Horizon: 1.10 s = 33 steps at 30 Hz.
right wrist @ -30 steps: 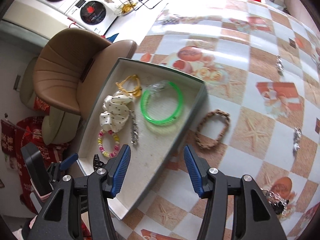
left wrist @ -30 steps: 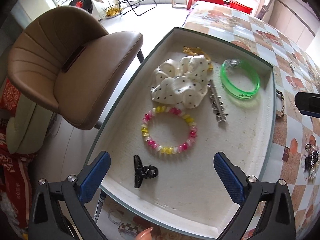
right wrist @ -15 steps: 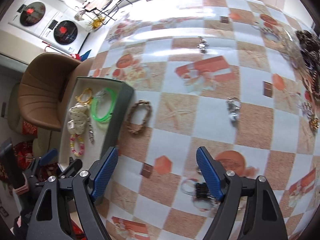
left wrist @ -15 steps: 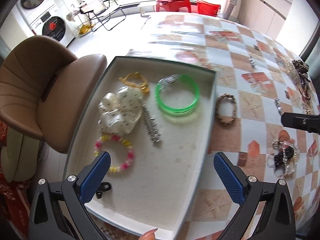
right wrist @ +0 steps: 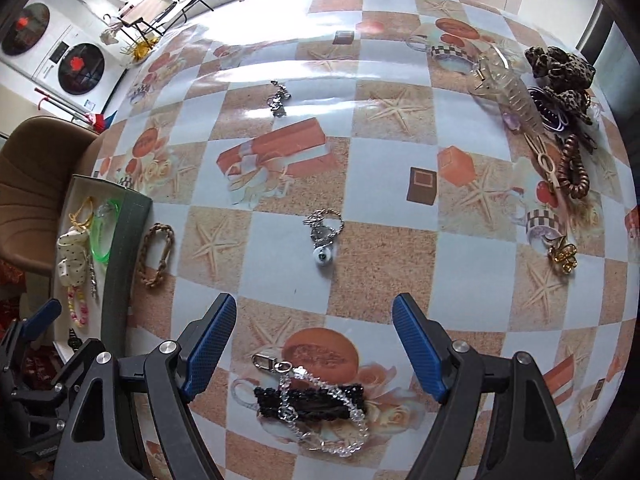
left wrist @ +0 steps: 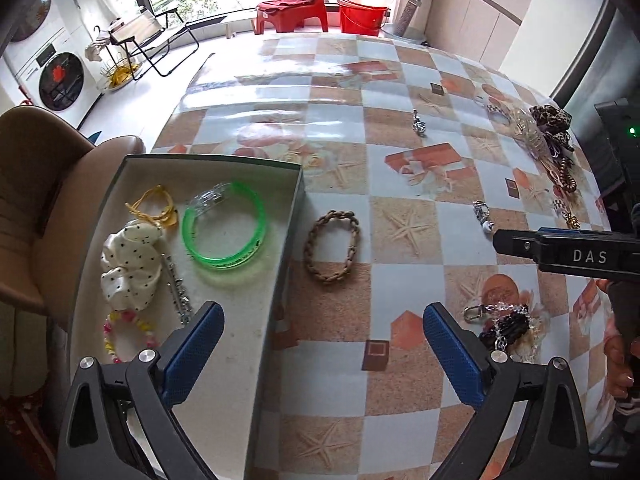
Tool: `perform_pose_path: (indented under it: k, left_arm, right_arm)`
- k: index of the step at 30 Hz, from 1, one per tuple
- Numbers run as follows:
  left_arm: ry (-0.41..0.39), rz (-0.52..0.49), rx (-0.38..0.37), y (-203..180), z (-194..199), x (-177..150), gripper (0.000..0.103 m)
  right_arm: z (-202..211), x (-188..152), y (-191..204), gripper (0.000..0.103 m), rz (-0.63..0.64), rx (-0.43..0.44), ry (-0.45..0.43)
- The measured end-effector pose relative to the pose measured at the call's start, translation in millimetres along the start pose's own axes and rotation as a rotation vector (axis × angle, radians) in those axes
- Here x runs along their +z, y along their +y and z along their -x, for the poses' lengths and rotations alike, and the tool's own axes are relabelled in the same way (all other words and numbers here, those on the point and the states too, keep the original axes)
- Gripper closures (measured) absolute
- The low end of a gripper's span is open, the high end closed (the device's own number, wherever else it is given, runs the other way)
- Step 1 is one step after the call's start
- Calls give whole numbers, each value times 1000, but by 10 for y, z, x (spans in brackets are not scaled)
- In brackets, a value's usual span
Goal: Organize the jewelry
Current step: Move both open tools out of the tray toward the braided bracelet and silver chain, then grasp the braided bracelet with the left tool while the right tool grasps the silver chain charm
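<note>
On the starfish-patterned tablecloth [left wrist: 400, 224], the grey tray [left wrist: 289, 216] holds a green bangle [left wrist: 224, 232], polka-dot scrunchie [left wrist: 130, 264] and beaded bracelet [left wrist: 128, 332]; a braided bracelet [left wrist: 332, 246] lies just beside it. Left gripper [left wrist: 320, 344] and right gripper [right wrist: 314, 344] both gape, holding nothing.

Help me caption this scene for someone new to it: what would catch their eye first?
Probably the bright green bangle lying in the shallow tray at the table's left edge, beside a polka-dot scrunchie. Next, the braided brown bracelet on the starfish-patterned tablecloth just outside the tray. The open right gripper points at a black beaded piece with a clear chain.
</note>
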<state>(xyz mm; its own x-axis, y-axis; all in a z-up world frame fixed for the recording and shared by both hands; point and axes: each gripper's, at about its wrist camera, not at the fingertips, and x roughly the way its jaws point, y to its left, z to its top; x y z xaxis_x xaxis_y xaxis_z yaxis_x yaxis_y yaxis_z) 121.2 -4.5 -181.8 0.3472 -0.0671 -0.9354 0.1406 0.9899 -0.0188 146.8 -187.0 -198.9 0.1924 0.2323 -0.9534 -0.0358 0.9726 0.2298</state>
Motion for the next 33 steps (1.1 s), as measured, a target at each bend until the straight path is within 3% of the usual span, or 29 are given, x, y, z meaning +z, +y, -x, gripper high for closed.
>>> perform_pose_path:
  k: [3, 5, 10, 16, 21, 27, 33]
  left_arm:
    - [2, -10, -4, -102, -83, 41, 2]
    - [15, -9, 7, -155, -152, 65, 13]
    - [33, 0, 8, -231, -276, 87, 13]
    - [34, 2, 28, -284, -416, 151, 13]
    - [38, 8, 47, -313, -567, 223, 13]
    - [52, 18, 66, -358, -761, 298, 13]
    - [50, 39, 81, -348, -867, 356, 13]
  right_arm:
    - [-43, 58, -19, 20, 28, -14, 1]
    - [-87, 92, -6, 20, 51, -23, 4]
    - [-199, 163, 83, 20, 132, -48, 9]
    - [-340, 219, 173, 40, 222, -94, 15]
    - [-359, 221, 221, 46, 300, -149, -20]
    - [-369, 261, 210, 56, 314, -141, -43]
    - [-345, 266, 138, 57, 325, -134, -49]
